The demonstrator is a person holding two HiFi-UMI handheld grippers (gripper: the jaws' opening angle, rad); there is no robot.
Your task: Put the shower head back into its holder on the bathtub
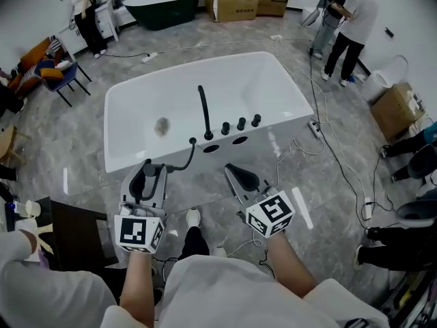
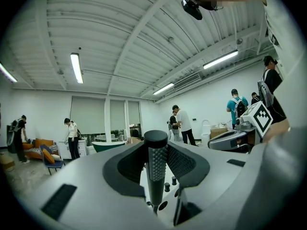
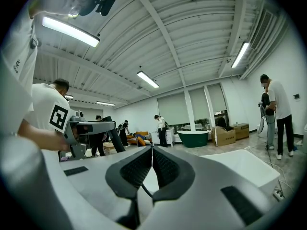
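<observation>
— So, left to right: what do the two claws carry?

— One slim black shower head (image 2: 156,169) with a dimpled grip stands upright in the left gripper (image 1: 145,178), whose jaws are clamped on its handle. It is in front of the white oval bathtub (image 1: 116,139), apart from the rim. One black hose (image 1: 183,161) curves from it to a small fitting (image 1: 193,141) on that rim.

— And on the rim itself?

— One curved black spout (image 1: 204,111), three round black knobs (image 1: 240,123) and two dark oval holes (image 1: 225,144). Which hole is the holder cannot be told. The right gripper (image 1: 235,173) hovers near them, jaws pressed together on nothing.

— Anything cut off?

— The shower head's lower end is hidden inside the claw. At the far right edge, people show only as legs (image 1: 410,143).
</observation>
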